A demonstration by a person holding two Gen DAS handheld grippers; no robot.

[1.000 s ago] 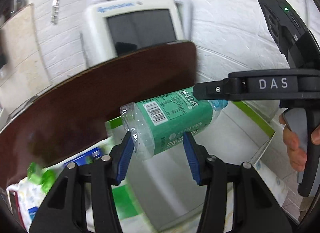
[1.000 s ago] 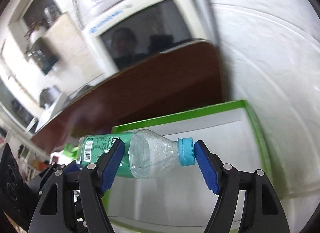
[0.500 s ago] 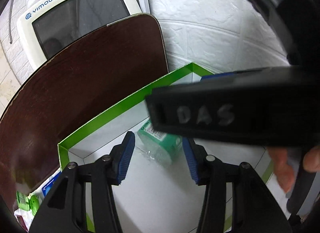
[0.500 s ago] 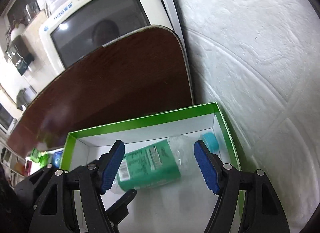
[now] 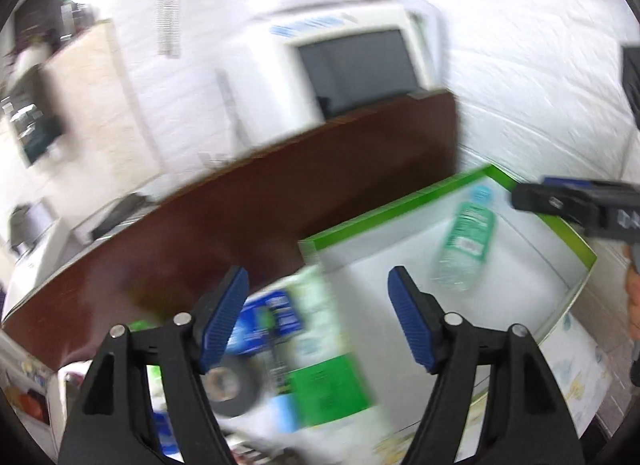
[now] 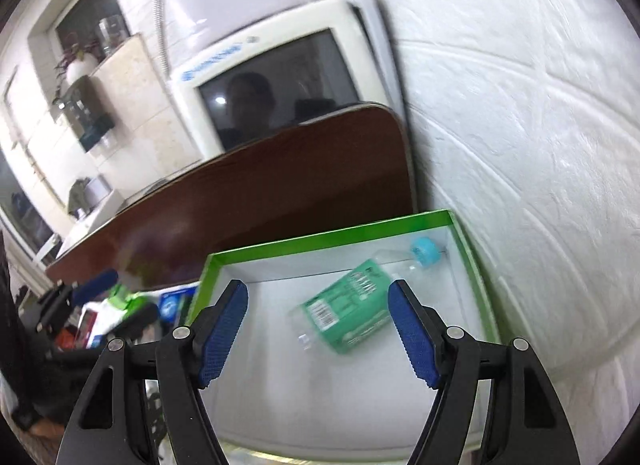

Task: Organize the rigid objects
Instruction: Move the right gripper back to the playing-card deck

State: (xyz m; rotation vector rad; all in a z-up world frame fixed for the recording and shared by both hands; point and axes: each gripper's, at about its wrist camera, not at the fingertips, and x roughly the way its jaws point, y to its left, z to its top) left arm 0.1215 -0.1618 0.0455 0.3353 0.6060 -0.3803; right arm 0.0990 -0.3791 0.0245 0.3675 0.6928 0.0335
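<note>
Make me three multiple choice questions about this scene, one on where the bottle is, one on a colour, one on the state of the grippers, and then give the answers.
1. Where is the bottle?
A. in the green-rimmed box
B. on the brown board
C. between the right gripper's pads

2. What colour is the bottle's cap?
A. red
B. light blue
C. black

3. How do the left gripper and right gripper stand?
A. both shut on the bottle
B. only the left open
C. both open, holding nothing

Answers: 1 A, it lies on its side on the box's white floor; 2 B, the cap near the far corner is light blue; 3 C, both pairs of blue pads stand wide apart.
</note>
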